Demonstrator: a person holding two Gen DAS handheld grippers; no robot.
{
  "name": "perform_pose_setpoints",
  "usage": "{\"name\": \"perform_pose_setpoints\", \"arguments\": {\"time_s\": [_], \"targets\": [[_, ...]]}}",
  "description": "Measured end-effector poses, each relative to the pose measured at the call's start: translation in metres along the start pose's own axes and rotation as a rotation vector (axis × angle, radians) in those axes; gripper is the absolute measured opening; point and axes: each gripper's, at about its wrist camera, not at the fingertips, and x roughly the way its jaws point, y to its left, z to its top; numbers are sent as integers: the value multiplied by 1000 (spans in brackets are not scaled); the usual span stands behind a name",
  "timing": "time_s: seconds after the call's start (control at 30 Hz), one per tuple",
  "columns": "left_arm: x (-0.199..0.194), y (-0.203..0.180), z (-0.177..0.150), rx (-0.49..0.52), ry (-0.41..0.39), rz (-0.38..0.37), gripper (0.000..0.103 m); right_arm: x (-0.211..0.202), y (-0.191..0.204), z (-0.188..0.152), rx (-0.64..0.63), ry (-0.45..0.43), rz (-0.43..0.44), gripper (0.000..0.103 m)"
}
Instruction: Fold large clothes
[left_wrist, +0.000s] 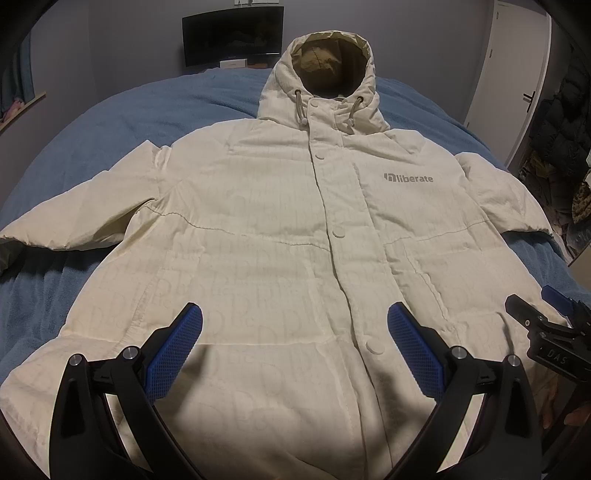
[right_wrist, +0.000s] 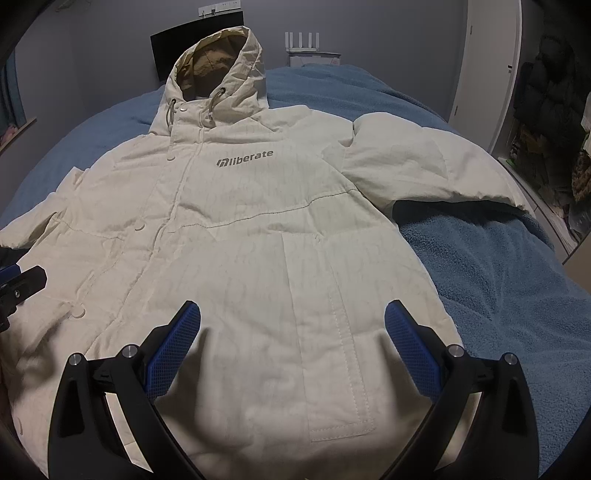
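Observation:
A cream hooded puffer jacket (left_wrist: 266, 229) lies flat, front up and snapped shut, on a blue blanket (left_wrist: 110, 122), with both sleeves spread out. Grey "liberate" lettering marks its chest. My left gripper (left_wrist: 293, 325) hovers open over the lower front near the hem, nothing between its blue pads. In the right wrist view the same jacket (right_wrist: 258, 240) fills the frame, and my right gripper (right_wrist: 291, 321) stands open above the right pocket. The right gripper also shows at the right edge of the left wrist view, by the hem.
The blue blanket (right_wrist: 498, 277) covers a bed. A dark monitor (left_wrist: 232, 37) stands beyond the hood. A white door (left_wrist: 513, 66) and hanging dark clothes (left_wrist: 561, 122) are at the right. A white router (right_wrist: 312, 42) sits behind the bed.

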Motion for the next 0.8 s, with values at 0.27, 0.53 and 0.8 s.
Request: {"name": "perform_pose_setpoints", "arguments": {"time_s": [0.27, 0.53, 0.8], "targets": [[0, -3, 0, -3, 6, -1, 97, 2, 0, -1, 3, 6, 1, 96], [1, -4, -2, -9, 13, -3, 97, 4, -1, -1, 7, 16, 1, 96], [0, -4, -2, -14, 16, -7, 97, 6, -2, -1, 13, 29, -3, 96]]}}
